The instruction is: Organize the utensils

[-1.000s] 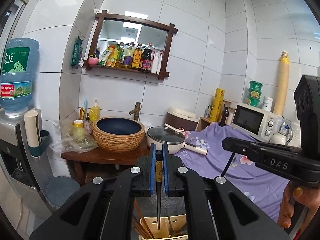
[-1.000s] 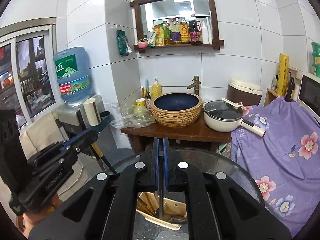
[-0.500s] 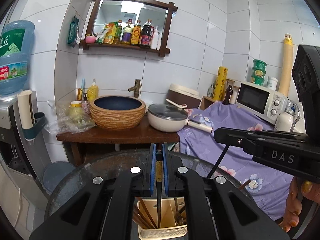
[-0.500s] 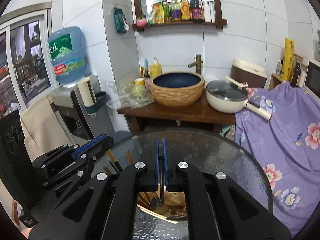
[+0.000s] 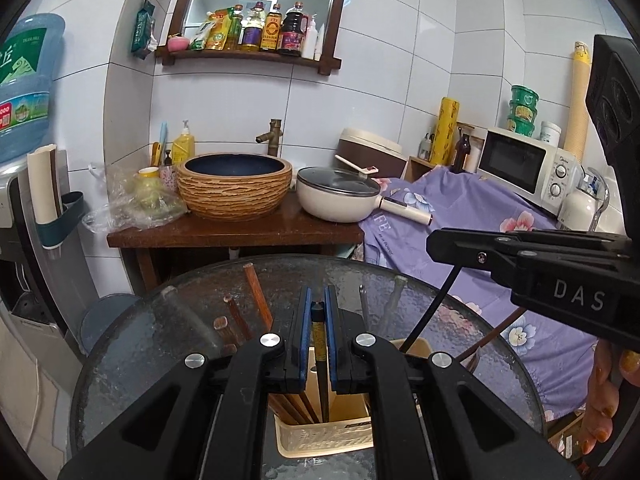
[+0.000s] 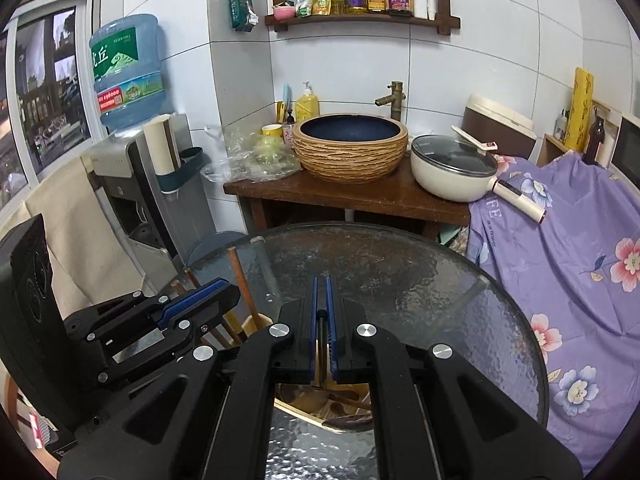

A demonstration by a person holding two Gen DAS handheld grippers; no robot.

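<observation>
1. Left gripper [image 5: 319,320], left wrist view: blue pads are pinching a dark chopstick [image 5: 320,364] between them, so it is clamped, not spread. Stick's long axis is running straight down from the pads, near vertical, with the tip sitting inside the cream utensil basket [image 5: 324,434] directly below.

2. Same view: basket is standing on the round glass table [image 5: 132,344], right under the left gripper. Brown chopsticks [image 5: 256,300] are already leaning up and left out of its left side. Metal handles are poking up right of the pads; what they are is too blurred to tell.

3. Same view: right gripper [image 5: 436,246] is crossing in from the right, above and beside the basket. A thin dark stick [image 5: 432,312] is hanging from its tip, slanting down-left toward the basket.

4. Right gripper [image 6: 320,328], right wrist view: pads are nearly pressed together on a thin dark utensil [image 6: 321,320], pinching it. Axis is again pointing down, toward the basket's wooden spoons [image 6: 340,400] just below.

5. Same view: left gripper [image 6: 192,308] is sitting to the left, beside the brown sticks rising from the basket's left side.

6. Judgement: both are directly over the basket, and the left stick is already tip-in. Coming move is turning on that vertical line: release or lower, no sideways shift needed. Left looks nearer to done.
</observation>
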